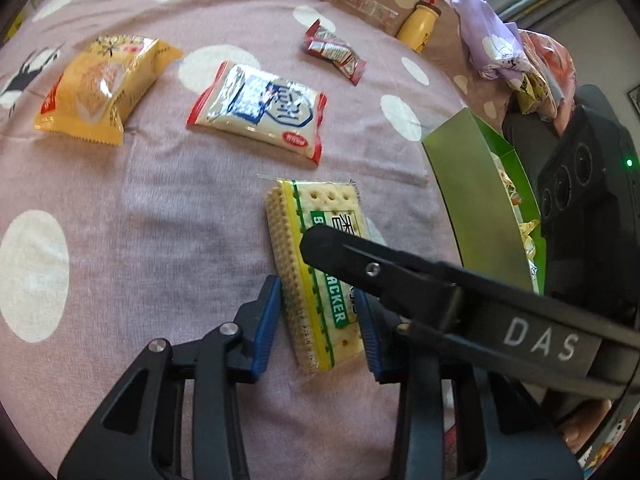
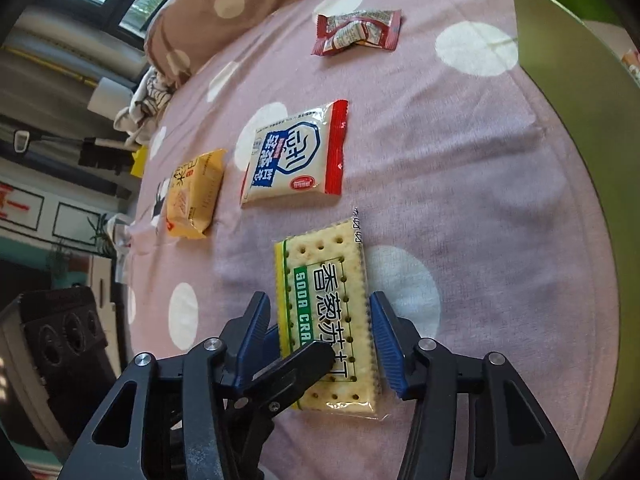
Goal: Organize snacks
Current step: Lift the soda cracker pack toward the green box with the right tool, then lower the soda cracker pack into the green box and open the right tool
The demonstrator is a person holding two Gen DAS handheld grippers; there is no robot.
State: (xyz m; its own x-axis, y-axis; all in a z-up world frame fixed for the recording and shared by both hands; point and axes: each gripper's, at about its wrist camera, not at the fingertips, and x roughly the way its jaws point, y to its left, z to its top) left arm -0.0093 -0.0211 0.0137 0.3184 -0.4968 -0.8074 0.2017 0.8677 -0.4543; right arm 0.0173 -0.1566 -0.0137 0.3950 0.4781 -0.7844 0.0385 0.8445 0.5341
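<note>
Left wrist view: the left gripper (image 1: pixel 318 326) has its blue fingers (image 1: pixel 265 322) clamped on the sides of the soda cracker pack (image 1: pixel 316 268), which lies on the pink dotted bedspread (image 1: pixel 160 220). From the right wrist, the right gripper (image 2: pixel 316 340) straddles the same pack, fingers (image 2: pixel 386 340) a little apart from its edges. Farther off lie a white-and-blue packet (image 1: pixel 260 110), a yellow packet (image 1: pixel 100 88) and a red wrapper (image 1: pixel 336 52). A green box (image 1: pixel 472 184) stands beside.
</note>
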